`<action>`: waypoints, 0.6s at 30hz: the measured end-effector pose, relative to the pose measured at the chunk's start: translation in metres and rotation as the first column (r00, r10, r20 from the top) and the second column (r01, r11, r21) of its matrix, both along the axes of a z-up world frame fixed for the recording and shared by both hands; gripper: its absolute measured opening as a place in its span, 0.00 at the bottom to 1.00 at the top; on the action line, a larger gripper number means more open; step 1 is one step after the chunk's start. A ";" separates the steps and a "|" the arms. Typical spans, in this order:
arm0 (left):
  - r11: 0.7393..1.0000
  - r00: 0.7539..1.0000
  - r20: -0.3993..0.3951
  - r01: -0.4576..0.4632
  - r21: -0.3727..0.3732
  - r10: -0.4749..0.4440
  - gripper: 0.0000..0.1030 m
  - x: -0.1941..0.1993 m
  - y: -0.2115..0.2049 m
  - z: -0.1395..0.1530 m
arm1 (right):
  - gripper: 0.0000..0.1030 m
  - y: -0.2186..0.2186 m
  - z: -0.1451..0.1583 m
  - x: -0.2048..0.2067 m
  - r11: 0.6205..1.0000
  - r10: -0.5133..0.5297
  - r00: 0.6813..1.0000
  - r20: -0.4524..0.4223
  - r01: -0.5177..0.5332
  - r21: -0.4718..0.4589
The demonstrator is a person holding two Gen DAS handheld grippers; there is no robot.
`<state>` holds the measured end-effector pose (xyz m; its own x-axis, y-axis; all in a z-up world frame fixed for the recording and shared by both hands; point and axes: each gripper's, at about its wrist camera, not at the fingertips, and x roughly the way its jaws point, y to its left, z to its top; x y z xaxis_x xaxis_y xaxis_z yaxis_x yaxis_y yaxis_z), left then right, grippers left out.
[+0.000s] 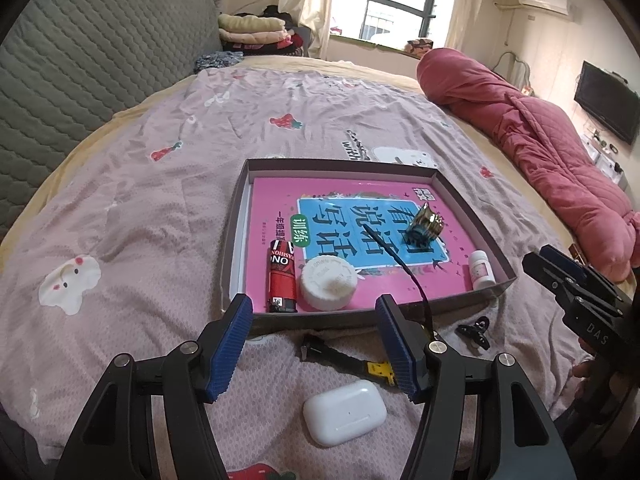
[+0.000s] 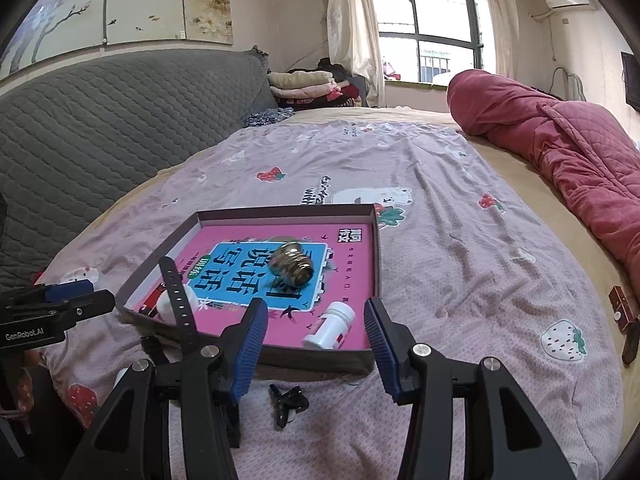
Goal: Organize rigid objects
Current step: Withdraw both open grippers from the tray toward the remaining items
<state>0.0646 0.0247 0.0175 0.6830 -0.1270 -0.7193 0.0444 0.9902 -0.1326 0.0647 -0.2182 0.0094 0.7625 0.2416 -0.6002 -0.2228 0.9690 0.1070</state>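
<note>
Left wrist: tray rim, earbud case near.

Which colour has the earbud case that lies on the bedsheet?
White; the earbud case shows best in the left wrist view.

A rolled red quilt lies beside folded blankets.

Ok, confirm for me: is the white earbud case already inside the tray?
No, the white earbud case lies on the bedspread outside the tray.
</note>
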 end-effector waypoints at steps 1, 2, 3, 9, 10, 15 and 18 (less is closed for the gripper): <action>1.000 1.000 -0.001 -0.001 -0.001 0.001 0.64 0.000 0.000 0.000 | 0.48 0.001 0.000 -0.001 1.000 0.002 1.000 0.000 -0.002 -0.001; 1.000 1.000 -0.003 -0.002 -0.002 0.002 0.64 -0.001 0.000 0.001 | 0.48 0.002 0.001 -0.002 1.000 0.005 1.000 0.001 -0.005 -0.003; 1.000 1.000 -0.004 -0.003 -0.003 0.003 0.64 -0.001 0.000 0.001 | 0.48 0.003 0.001 -0.003 1.000 0.008 1.000 0.001 -0.008 -0.003; 1.000 1.000 -0.006 -0.003 -0.001 0.003 0.64 -0.005 0.000 0.003 | 0.48 0.004 0.004 -0.007 1.000 0.016 1.000 0.002 -0.016 -0.001; 1.000 1.000 -0.007 -0.002 0.001 0.002 0.64 -0.006 0.000 0.003 | 0.48 0.004 0.004 -0.008 1.000 0.017 1.000 0.000 -0.017 0.000; 1.000 1.000 -0.015 0.002 0.004 -0.002 0.64 -0.010 -0.001 0.002 | 0.48 0.002 0.005 -0.011 1.000 0.011 1.000 -0.008 -0.011 0.004; 1.000 1.000 -0.019 0.003 0.004 -0.003 0.64 -0.012 -0.001 0.002 | 0.48 0.001 0.005 -0.014 1.000 0.010 1.000 -0.015 -0.010 0.007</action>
